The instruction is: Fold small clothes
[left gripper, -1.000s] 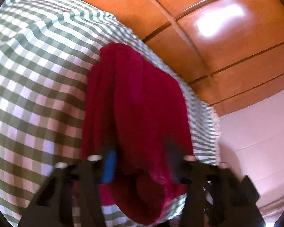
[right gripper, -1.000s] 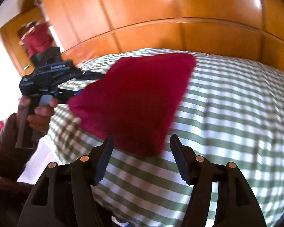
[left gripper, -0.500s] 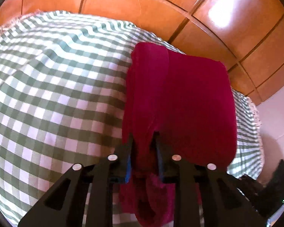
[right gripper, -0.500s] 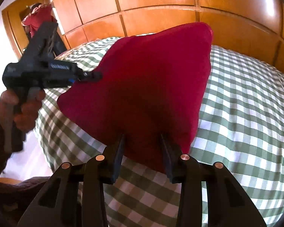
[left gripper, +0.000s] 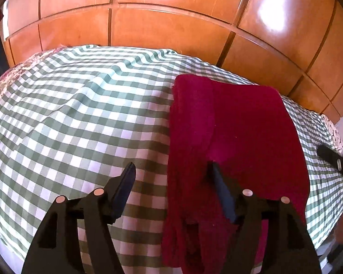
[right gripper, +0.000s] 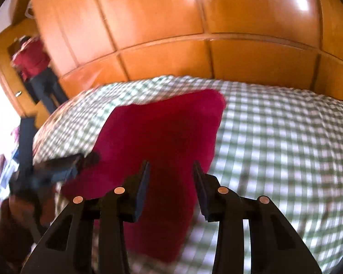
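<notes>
No writing is showing in either view. In your left wrist view, one red garment (left gripper: 237, 137) is lying folded on the checked bedspread (left gripper: 80, 114); your left gripper (left gripper: 171, 171) is opening, its right finger resting on the cloth. In your right wrist view, your right gripper (right gripper: 170, 169) is hovering parted over that garment's near edge, pinching nothing.

Left tool (left gripper: 171, 171) tilted down, jaws opening, right tool (right gripper: 170, 167) part-open
</notes>
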Demonstrator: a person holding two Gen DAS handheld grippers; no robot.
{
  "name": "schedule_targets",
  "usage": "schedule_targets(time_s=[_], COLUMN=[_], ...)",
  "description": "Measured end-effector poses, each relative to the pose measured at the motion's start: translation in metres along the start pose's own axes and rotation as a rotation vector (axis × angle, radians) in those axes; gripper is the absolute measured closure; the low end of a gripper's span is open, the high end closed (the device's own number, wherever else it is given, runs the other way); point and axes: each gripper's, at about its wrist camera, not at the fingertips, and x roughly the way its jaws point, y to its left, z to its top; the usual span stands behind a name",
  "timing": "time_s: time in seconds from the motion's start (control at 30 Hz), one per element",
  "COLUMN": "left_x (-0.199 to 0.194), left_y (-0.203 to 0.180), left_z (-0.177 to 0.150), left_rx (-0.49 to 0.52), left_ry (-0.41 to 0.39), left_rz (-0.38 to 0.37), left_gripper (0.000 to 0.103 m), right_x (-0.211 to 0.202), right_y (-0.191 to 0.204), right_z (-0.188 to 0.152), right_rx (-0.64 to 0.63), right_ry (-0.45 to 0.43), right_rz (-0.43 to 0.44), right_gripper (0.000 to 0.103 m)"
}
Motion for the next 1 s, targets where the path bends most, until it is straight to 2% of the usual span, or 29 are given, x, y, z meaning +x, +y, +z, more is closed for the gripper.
schedule_targets(time_s=[0.13,0.23,0.37,0.4,0.5,0.6,0.73,0.8,0.93,1.0], left_x=[0.004,0.001,0.003,0.003,0.005,0.007,0.008,0.009,0.011,0.015], left_y=[-0.006,-0.007,-0.007,-0.008,-0.008,-0.006,-0.005,-0.001,0.010,0.018], left_z=[-0.001,-0.003,-0.004,-0.004,-0.005,-0.005,-0.008,-0.009,-0.012,-0.013], left_rx=[0.042,0.061,0.076,0.079,0.082,0.074,0.066,0.052,0.016,-0.021], left_ry=[-0.017,-0.027,-0.033,-0.033,-0.031,-0.028,-0.031,-0.031,-0.026,-0.011], left_rz=[0.017,0.023,0.017,0.016,0.015,0.002,-0.008,-0.024,-0.069,-0.117], left_gripper=[0.034,0.034,0.035,0.035,0.036,0.036,0.035,0.035,0.028,0.025], right_x=[0.036,0.061,0.096,0.103,0.123,0.123,0.111,0.102,0.082,0.078], right_y=[0.006,0.008,0.009,0.009,0.009,0.002,-0.010,-0.017,-0.040,-0.052], right_z=[0.032,0.043,0.045,0.044,0.038,0.037,0.035,0.033,0.015,0.003], right_rx=[-0.038,-0.047,-0.088,-0.099,-0.113,-0.084,-0.014,0.029,0.157,0.224], right_ry=[0.021,0.066,0.122,0.131,0.160,0.153,0.109,0.091,0.084,0.101], right_rz=[-0.046,-0.072,-0.130,-0.146,-0.172,-0.150,-0.109,-0.075,0.041,0.112], right_gripper=[0.065,0.065,0.065,0.060,0.058,0.055,0.032,0.026,0.019,0.018])
